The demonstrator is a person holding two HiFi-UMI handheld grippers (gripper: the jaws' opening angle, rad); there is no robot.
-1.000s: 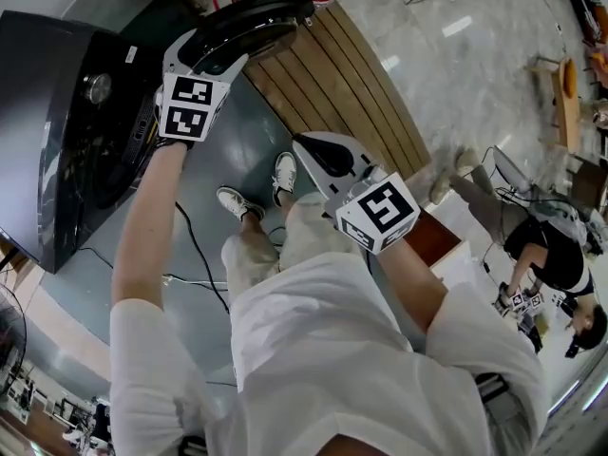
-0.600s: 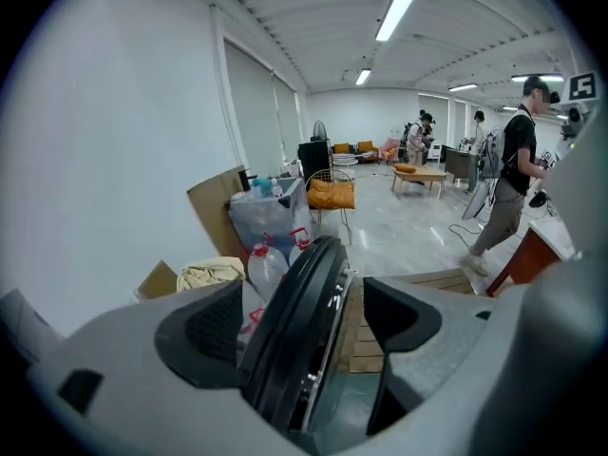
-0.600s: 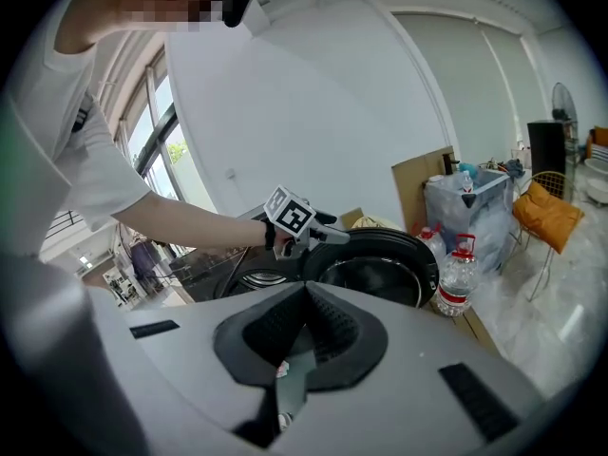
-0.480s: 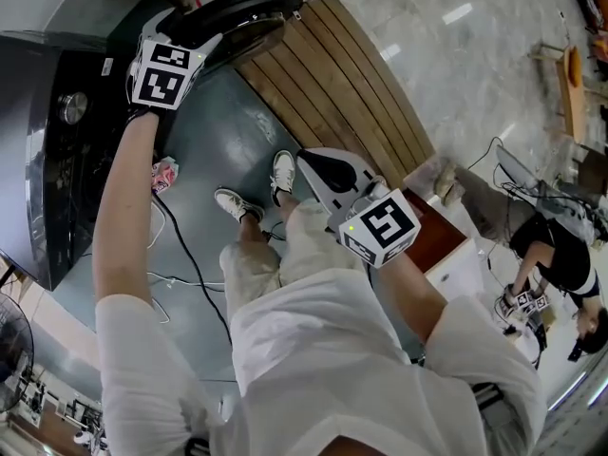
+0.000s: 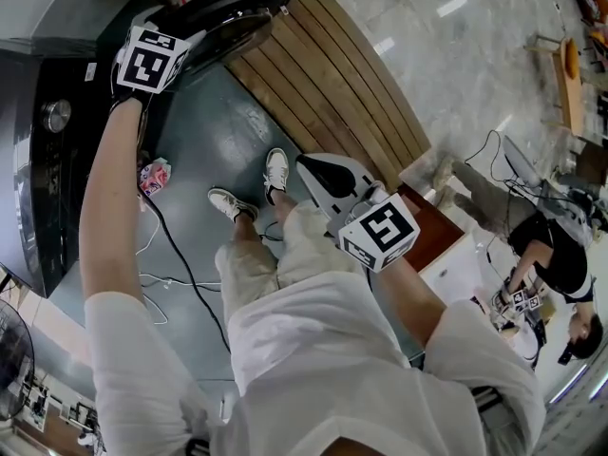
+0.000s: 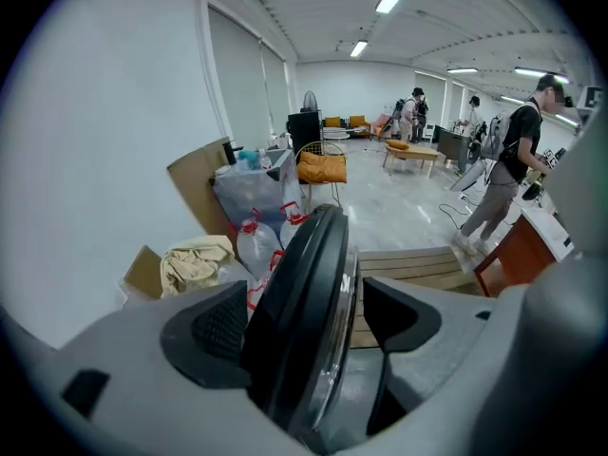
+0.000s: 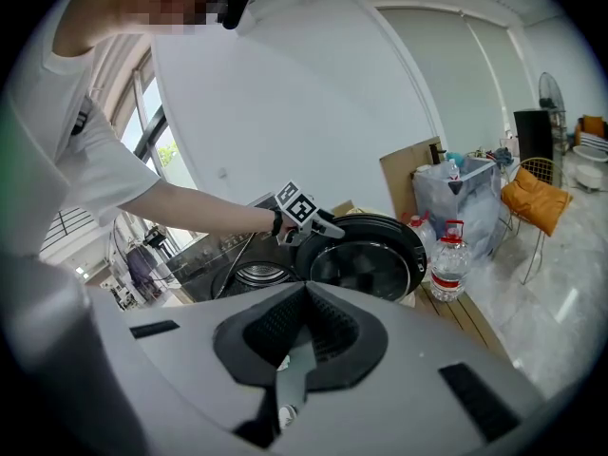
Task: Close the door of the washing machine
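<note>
The black washing machine (image 5: pixel 43 160) stands at the left of the head view. Its round door (image 5: pixel 233 12) hangs open at the top. My left gripper (image 5: pixel 195 38) reaches up to the door's rim. In the left gripper view, the door (image 6: pixel 313 283) stands edge-on between the jaws of the left gripper (image 6: pixel 309 319); they are wide apart, the left pad (image 6: pixel 217 329) against the rim, the right one a little off the glass. My right gripper (image 5: pixel 331 180) hangs over my legs, shut and empty. The right gripper view shows the drum opening (image 7: pixel 249 275), the door (image 7: pixel 369 259) and the left gripper (image 7: pixel 306 215).
A slatted wooden platform (image 5: pixel 332 74) lies right of the door. Water bottles (image 6: pixel 255 245), cardboard and a bag stand behind it. A cable (image 5: pixel 180 255) and a pink scrap (image 5: pixel 152 174) lie on the grey floor by my feet (image 5: pixel 275 174). A person (image 5: pixel 556 255) works at the right.
My left gripper has moved up and to the left in the head view, with the door's rim between its jaws. The right gripper has hardly moved.
</note>
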